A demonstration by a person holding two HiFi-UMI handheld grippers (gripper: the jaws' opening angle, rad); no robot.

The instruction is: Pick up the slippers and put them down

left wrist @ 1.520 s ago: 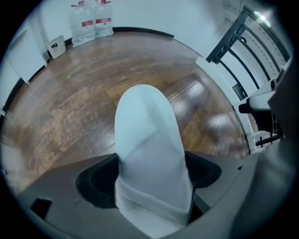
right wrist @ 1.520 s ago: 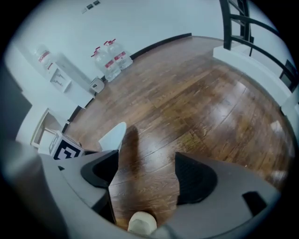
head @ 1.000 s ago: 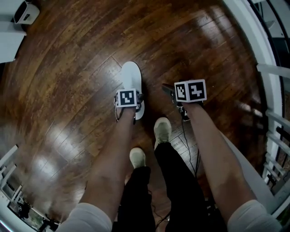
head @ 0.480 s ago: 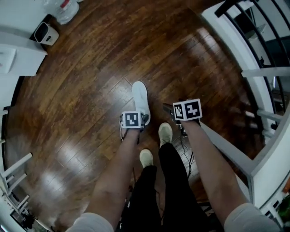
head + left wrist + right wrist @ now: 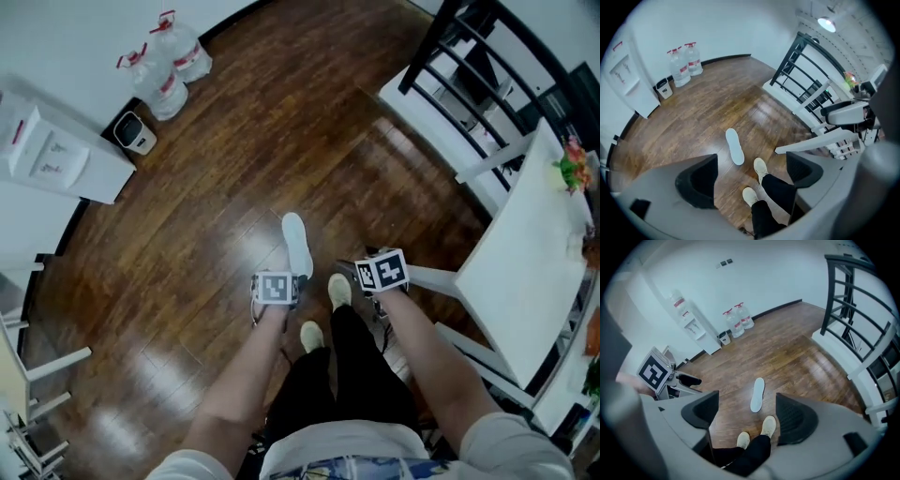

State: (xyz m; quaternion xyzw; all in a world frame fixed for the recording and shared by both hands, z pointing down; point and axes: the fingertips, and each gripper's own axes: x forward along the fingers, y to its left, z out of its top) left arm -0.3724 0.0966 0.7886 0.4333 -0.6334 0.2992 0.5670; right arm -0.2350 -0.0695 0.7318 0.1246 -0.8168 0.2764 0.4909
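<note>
In the head view a white slipper [image 5: 297, 244] lies flat on the wood floor [image 5: 187, 225], just ahead of the person's shoes [image 5: 339, 289]. The left gripper [image 5: 277, 290] and right gripper [image 5: 379, 273] hang above it, not touching it. In the left gripper view the jaws are wide apart and empty, with the slipper on the floor beyond them. In the right gripper view the jaws are likewise spread with nothing between them, and the slipper lies beyond.

Glossy wood floor [image 5: 206, 206], matt white slipper [image 5: 297, 246]
</note>
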